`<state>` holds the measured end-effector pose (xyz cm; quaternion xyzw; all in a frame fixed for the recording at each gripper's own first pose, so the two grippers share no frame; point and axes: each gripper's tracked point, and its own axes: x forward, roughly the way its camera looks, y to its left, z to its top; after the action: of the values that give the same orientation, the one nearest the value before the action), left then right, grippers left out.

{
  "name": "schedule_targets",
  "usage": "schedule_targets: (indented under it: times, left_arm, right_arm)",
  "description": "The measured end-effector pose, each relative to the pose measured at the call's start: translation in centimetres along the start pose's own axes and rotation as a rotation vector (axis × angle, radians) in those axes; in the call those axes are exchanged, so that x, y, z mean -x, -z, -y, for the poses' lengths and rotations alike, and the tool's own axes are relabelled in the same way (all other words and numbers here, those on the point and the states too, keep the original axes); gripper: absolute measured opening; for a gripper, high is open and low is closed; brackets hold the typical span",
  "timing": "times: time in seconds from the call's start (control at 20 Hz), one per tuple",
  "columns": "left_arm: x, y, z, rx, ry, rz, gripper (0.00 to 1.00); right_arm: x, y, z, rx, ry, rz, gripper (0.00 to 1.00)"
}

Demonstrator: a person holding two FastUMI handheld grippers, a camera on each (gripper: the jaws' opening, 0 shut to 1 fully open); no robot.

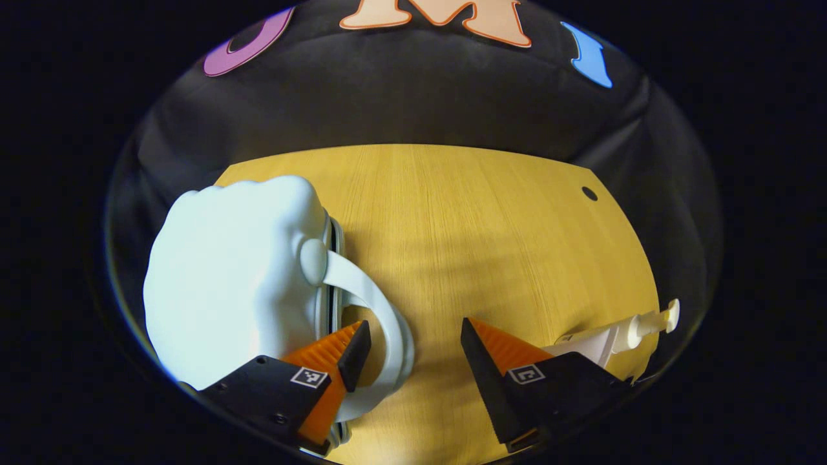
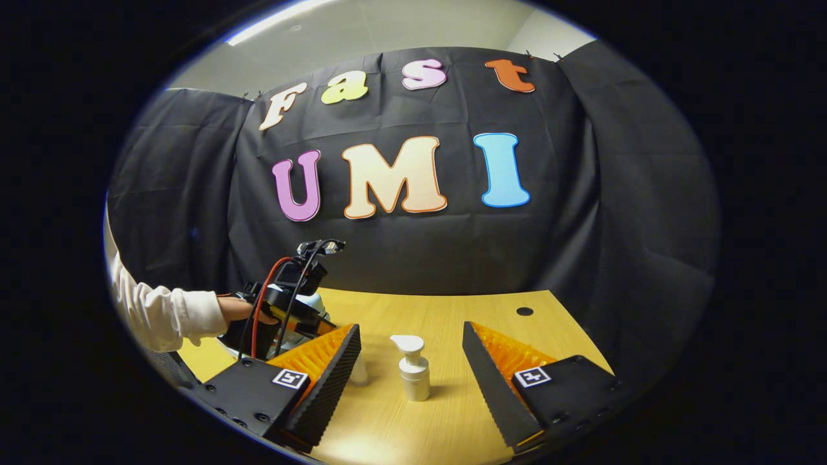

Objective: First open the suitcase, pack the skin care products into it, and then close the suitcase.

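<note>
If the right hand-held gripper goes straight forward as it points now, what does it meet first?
Most likely the white pump bottle, which stands upright on the wooden table ahead of the open right hand-held gripper, roughly between its fingers. How far ahead is unclear.

Suitcase (image 1: 232, 284) lies left of pump bottle (image 1: 614, 339) on table (image 1: 465, 213).

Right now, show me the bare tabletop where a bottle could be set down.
The widest bare patch in the left gripper view is the wooden table, between the pale suitcase and the round hole. The left tool hangs over its near end, which is crowded by the suitcase handle and the pump bottle.
</note>
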<state>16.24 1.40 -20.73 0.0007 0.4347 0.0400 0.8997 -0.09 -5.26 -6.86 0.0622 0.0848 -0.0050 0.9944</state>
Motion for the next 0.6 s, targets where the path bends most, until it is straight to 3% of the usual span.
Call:
schedule_targets:
  times: [0.05,0.15,0.2,0.45,0.5,0.55,0.6]
  left_arm:
    - [-0.1,0.1,-0.1,0.008,-0.004,-0.011,0.78]
    - [-0.4,0.6,-0.2,0.022,-0.006,-0.025,0.76]
    - [-0.6,0.6,-0.2,0.026,-0.007,-0.025,0.68]
    - [-1.1,1.1,-0.8,0.040,-0.015,-0.047,0.64]
    - [-1.1,1.4,-0.9,0.045,-0.013,-0.057,0.53]
    - [-1.2,1.5,-1.1,0.051,-0.012,-0.066,0.54]
    - [-1.2,1.8,-1.3,0.060,-0.012,-0.075,0.44]
  right_arm:
    - [0.1,0.1,0.1,0.005,0.000,-0.002,1.00]
    - [0.4,0.4,0.1,0.013,-0.003,-0.008,1.00]
    - [0.5,0.4,0.0,0.016,-0.004,-0.010,1.00]
    - [1.1,0.8,-0.3,0.022,0.000,-0.014,1.00]
    - [1.1,0.8,-0.4,0.021,0.002,-0.014,1.00]
    - [1.2,0.9,-0.5,0.021,0.004,-0.014,1.00]
    - [1.3,0.9,-0.6,0.021,0.005,-0.016,1.00]
